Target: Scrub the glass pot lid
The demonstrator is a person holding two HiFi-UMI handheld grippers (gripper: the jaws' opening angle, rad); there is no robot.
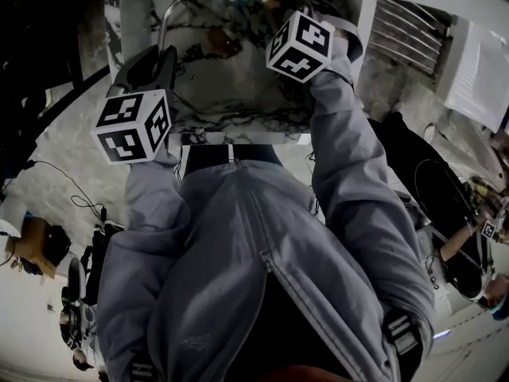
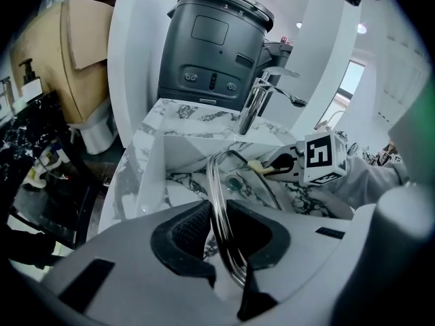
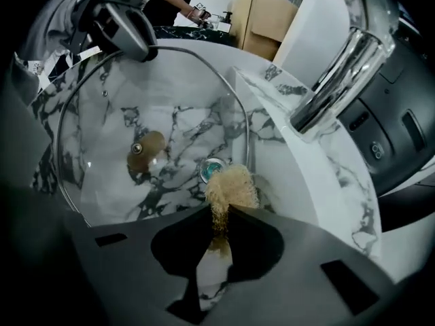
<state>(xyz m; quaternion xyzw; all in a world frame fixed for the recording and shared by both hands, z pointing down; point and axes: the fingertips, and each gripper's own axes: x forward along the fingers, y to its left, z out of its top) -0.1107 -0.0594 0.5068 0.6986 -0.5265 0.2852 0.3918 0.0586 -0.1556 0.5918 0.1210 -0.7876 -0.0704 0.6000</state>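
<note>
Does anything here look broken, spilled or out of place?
Nothing stands out. The lid is held on edge over the sink, its rim clamped in the left gripper; the right gripper pinches a tan scrubber near the glass.

Grey jacket (image 1: 199, 293), long sleeves either side of its zip (image 1: 274, 273); grey left gripper (image 2: 217, 216) and right gripper (image 3: 221, 216) bear black-and-white marker cubes.

White sink (image 3: 319, 172) veined dark grey; tan scrub pad (image 3: 231, 185); clear glass lid (image 3: 102, 107) (brown knob (image 3: 143, 151)).
</note>
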